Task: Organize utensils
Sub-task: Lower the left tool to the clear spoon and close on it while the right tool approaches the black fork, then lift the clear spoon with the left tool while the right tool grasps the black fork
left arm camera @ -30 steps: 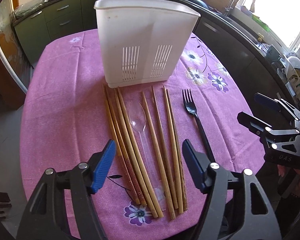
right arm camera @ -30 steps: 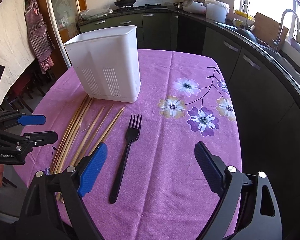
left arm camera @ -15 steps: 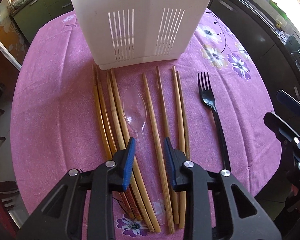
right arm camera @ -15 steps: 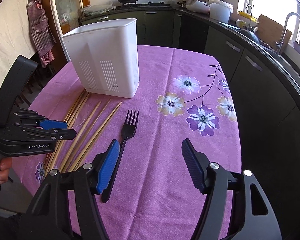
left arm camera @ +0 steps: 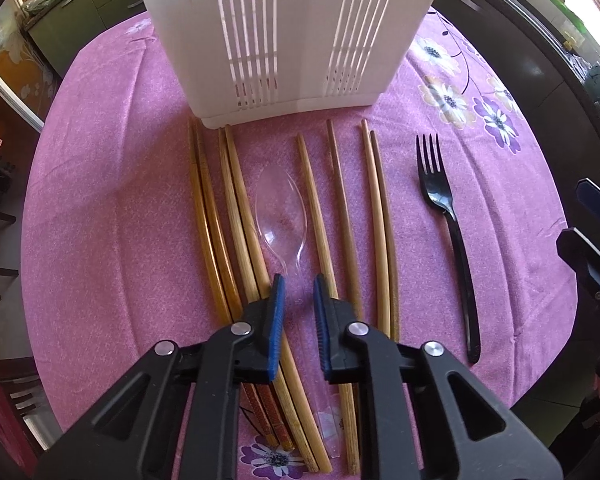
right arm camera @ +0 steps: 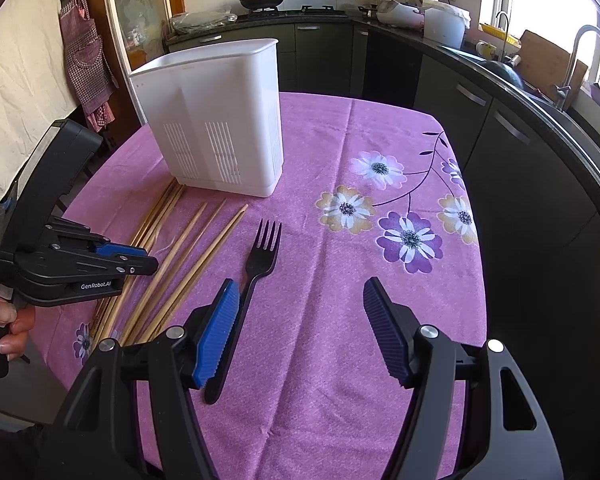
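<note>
A white utensil holder (left arm camera: pixel 288 36) is stood upright on the purple tablecloth (left arm camera: pixel 100 208), and serves as the landmark; every utensil is laid flat in front of its slotted face, handles pointing away from it, so that each can be taken by the handle and dropped in upright. Wooden chopsticks (left arm camera: pixel 236 216) are fanned in a row in front of the holder; a clear plastic spoon (left arm camera: pixel 281 216) is laid among them, bowl toward the holder; a black fork (left arm camera: pixel 444 216) is set apart at the right end of the row, tines toward the holder. The left gripper (left arm camera: pixel 298 294) is lowered over the spoon's handle, its blue fingers (left arm camera: pixel 277 320) drawn nearly together on either side of it; whether the handle is already pinched cannot be told, since the clear plastic is hard to trace between the pads. The right gripper (right arm camera: pixel 300 328) is held with its jaws wide apart near the fork's handle, its left finger directly above it; nothing is gripped by it.
</note>
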